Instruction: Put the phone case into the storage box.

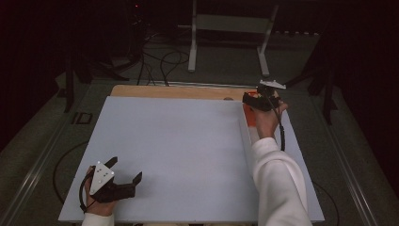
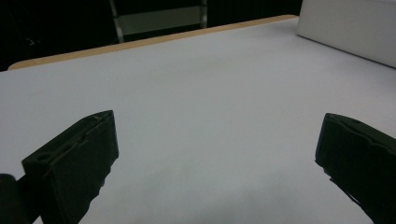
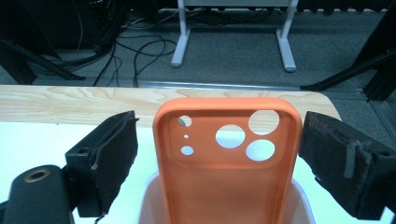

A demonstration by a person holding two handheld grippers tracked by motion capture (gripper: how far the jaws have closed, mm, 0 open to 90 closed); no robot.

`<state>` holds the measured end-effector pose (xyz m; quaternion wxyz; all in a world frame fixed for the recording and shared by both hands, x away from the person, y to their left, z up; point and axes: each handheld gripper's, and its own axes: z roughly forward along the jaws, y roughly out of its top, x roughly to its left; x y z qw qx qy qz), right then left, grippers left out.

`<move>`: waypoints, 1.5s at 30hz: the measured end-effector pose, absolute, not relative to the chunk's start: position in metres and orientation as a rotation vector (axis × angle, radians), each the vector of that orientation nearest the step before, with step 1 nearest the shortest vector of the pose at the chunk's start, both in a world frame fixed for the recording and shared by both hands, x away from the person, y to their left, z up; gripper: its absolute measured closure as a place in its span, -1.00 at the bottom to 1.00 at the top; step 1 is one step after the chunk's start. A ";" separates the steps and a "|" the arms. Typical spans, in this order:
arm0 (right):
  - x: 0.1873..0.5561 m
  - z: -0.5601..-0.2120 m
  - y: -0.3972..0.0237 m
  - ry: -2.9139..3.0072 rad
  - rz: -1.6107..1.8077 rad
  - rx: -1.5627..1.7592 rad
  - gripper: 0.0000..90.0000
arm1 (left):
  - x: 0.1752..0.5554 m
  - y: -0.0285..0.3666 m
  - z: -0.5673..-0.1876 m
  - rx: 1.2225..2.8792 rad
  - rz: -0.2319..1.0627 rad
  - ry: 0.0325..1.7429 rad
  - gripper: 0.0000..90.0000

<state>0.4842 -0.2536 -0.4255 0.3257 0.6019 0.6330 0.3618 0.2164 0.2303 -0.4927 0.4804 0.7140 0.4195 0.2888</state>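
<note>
An orange phone case point(image 3: 224, 186) with round camera holes shows in the right gripper view, its lower end in a white container point(image 3: 145, 198). My right gripper point(image 3: 222, 123) is open, one jaw on each side of the case; the left jaw stands clear and the right jaw sits close to the case's edge. From above, the right gripper point(image 1: 254, 98) is at the far right of the white board point(image 1: 174, 141), with a patch of the orange case point(image 1: 249, 118) by the hand. Open with nothing between its jaws, my left gripper point(image 1: 126, 168) rests low over the board's near left corner point(image 2: 210, 140).
A strip of wooden table top point(image 1: 179, 91) borders the board's far edge. A raised white slab point(image 2: 350, 28) lies along the board's right side. Beyond the table are floor cables point(image 3: 135, 46) and a white stand point(image 1: 230, 23). Cables trail from both grippers.
</note>
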 end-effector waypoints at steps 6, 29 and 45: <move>0.481 -0.421 -0.252 1.649 0.976 1.554 -0.75 | 0.216 0.230 -0.493 1.742 0.705 1.024 -1.00; 0.459 -0.418 -0.227 1.742 1.073 1.494 -0.74 | 0.217 0.230 -0.493 1.745 0.702 1.023 -1.00; 0.428 -0.409 -0.212 1.840 1.131 1.425 -0.80 | 0.217 0.229 -0.493 1.750 0.700 1.023 -1.00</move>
